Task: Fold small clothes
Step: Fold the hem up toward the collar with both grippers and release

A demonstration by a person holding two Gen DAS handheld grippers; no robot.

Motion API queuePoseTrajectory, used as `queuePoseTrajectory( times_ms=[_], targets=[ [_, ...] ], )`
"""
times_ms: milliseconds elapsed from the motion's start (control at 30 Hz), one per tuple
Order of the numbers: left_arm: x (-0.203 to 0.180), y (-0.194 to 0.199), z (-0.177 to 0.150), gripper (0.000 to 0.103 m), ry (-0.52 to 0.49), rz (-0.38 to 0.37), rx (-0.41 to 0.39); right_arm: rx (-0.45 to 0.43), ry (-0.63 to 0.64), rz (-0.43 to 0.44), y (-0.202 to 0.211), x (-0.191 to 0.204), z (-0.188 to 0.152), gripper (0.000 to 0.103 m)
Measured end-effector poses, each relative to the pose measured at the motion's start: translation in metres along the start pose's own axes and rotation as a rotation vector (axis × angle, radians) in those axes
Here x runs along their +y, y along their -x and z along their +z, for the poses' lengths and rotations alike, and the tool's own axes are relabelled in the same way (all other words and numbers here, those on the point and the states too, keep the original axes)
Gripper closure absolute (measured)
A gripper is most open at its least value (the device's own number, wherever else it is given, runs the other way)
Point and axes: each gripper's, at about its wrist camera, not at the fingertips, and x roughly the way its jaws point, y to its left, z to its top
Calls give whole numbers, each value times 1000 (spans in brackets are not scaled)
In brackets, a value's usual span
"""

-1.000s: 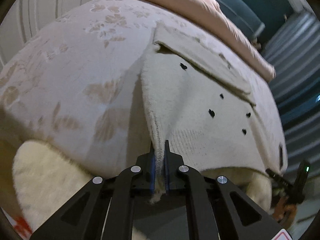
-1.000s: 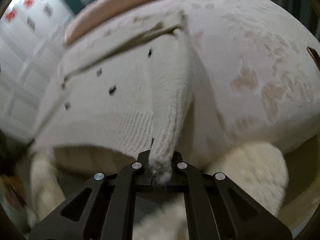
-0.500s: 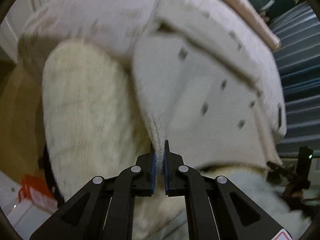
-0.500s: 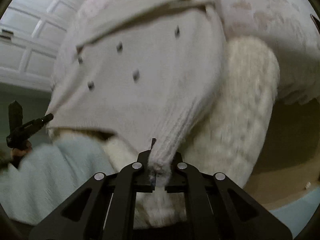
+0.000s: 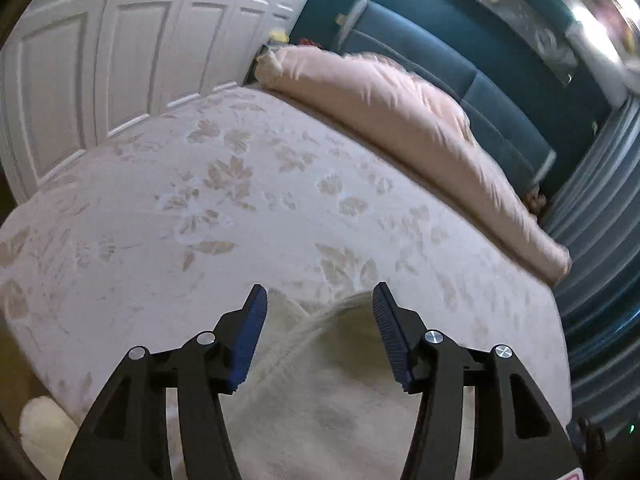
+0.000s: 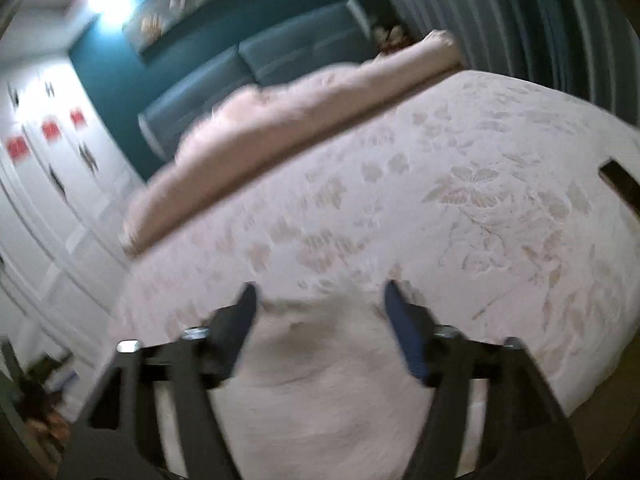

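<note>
Now the left gripper (image 5: 318, 300) has its jaws spreading apart, blue pads facing each other across a wide gap, and nothing is pinched between them; the cream knit garment (image 5: 332, 380) lies slack on the bed below and between the fingers, its pale fold running toward the near edge. Likewise the right gripper (image 6: 318, 300) has its jaws opening, with the same garment (image 6: 320, 364) bunched under the gap and not pressed by either pad, though this view is blurred and the knit's detail is lost. Around both lies the pale bedspread (image 5: 224, 208) with its faint leaf pattern, and along its far side a pink rolled duvet (image 5: 400, 128) against a blue headboard (image 5: 440, 56). Only the left view shows the white panelled doors (image 5: 100, 60) sharply and a fluffy white patch (image 5: 44, 428) at the lower left corner. Only the right view shows the red squares (image 6: 48, 132) on the white doors and a bright lamp (image 6: 102, 2).
</note>
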Motion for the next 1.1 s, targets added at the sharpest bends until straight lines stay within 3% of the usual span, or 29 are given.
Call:
queuePoseTrajectory(
  times_ms=[33,100,200,333,433,567,600,667,700,733,800,1000,1100],
  targets=[
    [4,5,-4,35,-12,-16,1,-3,-33,32,8,-4,-9,31],
    [18,19,-22,23,-44,7,5,50,-59,67,17,-13,-30,31],
    [45,24,-63,23,-67,39,90,156,-31,42,24,-27,-76,31],
    [82,13,-120,23,18,62,228,327,-73,69,18,-35,-134,31],
    [93,4,-139,23,98,63,266,415,-115,99,6,-36,-158,31],
    [98,-18,-137,23,192,29,287,473,-132,116,-18,-25,-172,31],
    [98,-20,-134,25,202,21,275,472,-128,109,-27,-22,-171,31],
    [95,-23,-124,45,193,-3,262,462,-120,85,-39,-16,-164,31],
    [96,-24,-122,72,178,-5,272,455,-120,88,-39,-16,-162,36],
    [95,-26,-119,87,161,-12,283,450,-122,90,-41,-15,-159,44],
    [94,-19,-116,91,140,-28,275,460,-117,74,-46,-18,-156,94],
    [99,35,-125,93,76,-62,285,414,-90,117,6,-24,-139,95],
    [106,46,-146,93,21,-12,332,498,-77,95,19,-36,-159,95]
  ],
)
